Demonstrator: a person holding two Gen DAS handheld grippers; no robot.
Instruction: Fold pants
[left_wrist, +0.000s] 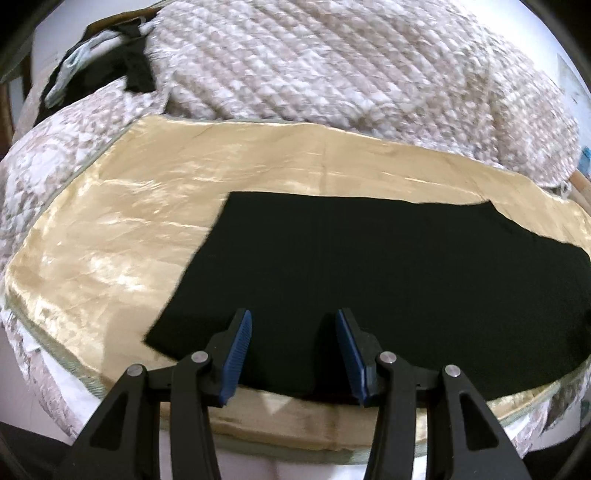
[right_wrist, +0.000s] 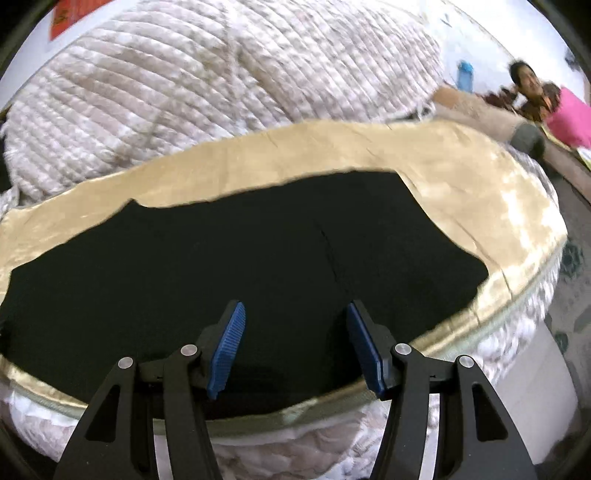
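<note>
Quilted pale floral bedding (left_wrist: 332, 62) forms the backdrop. Shiny gold satin cloth (left_wrist: 110, 229) lies spread on top. Black fabric pants (left_wrist: 369, 266) lie flat on that cloth, near its front edge. Left gripper (left_wrist: 293, 350) and right gripper (right_wrist: 295, 347) hover above the pants, jaws spread wide, holding nothing.

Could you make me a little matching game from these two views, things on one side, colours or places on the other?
Things:
1. pants
2. sheet
3. quilt
4. gripper pads

Descriptions:
A. shiny gold, spread flat
B. blue, ribbed
C. black, lying on the gold cloth
D. pale, bunched up behind the gold cloth

Pairs: 1-C, 2-A, 3-D, 4-B
</note>
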